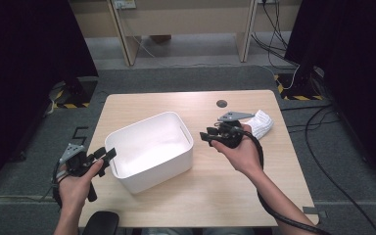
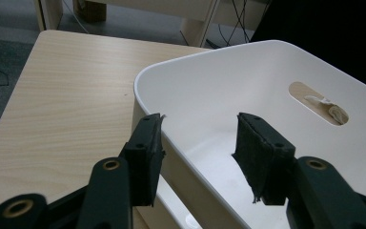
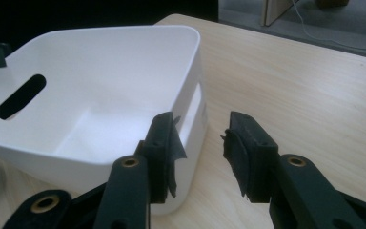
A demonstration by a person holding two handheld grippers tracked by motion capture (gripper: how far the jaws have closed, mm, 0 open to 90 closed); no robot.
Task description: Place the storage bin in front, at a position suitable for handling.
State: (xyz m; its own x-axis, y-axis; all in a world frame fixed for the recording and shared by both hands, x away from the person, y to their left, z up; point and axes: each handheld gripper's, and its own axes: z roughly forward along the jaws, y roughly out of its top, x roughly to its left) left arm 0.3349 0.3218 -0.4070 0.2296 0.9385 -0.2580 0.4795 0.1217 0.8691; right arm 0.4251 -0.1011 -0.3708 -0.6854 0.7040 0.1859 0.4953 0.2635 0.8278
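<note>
The white plastic bin (image 1: 149, 149) is sitting mid-counter (image 1: 235, 191), empty, looking light, stiff and smooth-walled, so probably slippery. The left gripper (image 2: 199, 143) is straddling the bin's near rim, jaws part-spread, pads not yet pressing. The right gripper (image 3: 201, 143) is hovering just beside the bin's opposite wall, jaws spread on nothing. The rim or slot handles (image 2: 318, 102) look the best holds.

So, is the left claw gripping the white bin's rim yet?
Apart. The left gripper view shows the left claw straddling the white bin's near wall, with gaps visible on both sides of the rim.
</note>
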